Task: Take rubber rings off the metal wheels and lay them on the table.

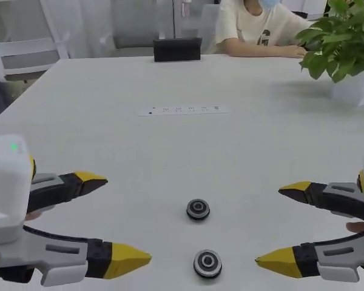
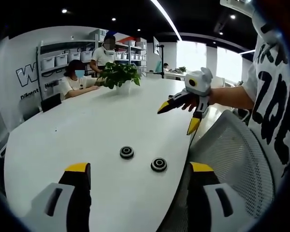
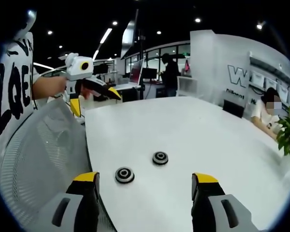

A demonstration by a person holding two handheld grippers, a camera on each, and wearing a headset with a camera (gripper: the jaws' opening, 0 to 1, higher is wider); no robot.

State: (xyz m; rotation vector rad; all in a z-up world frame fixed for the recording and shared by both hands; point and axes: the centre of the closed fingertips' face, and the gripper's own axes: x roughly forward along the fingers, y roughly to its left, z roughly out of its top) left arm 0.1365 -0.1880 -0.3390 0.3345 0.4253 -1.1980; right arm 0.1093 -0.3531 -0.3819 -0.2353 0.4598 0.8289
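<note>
Two small metal wheels with black rubber rings lie flat on the white table (image 1: pixel 170 145). The farther wheel (image 1: pixel 198 210) (image 2: pixel 126 152) (image 3: pixel 160 158) sits a little beyond the nearer wheel (image 1: pixel 207 264) (image 2: pixel 159 165) (image 3: pixel 124 175), which lies close to the front edge. My left gripper (image 1: pixel 124 219) (image 2: pixel 139 169) (image 3: pixel 97 105) hovers open to the left of them with nothing between its yellow tips. To their right, my right gripper (image 1: pixel 270 225) (image 3: pixel 145 177) (image 2: pixel 175 121) is also open and holds nothing. Neither gripper touches a wheel.
A white socket strip (image 1: pixel 183 110) lies mid-table and a black box (image 1: pixel 177 50) at the far edge. A potted plant (image 1: pixel 343 42) stands at the back right, with a seated person (image 1: pixel 261 27) behind it. A white mesh chair (image 2: pixel 232 159) is at the table's near edge.
</note>
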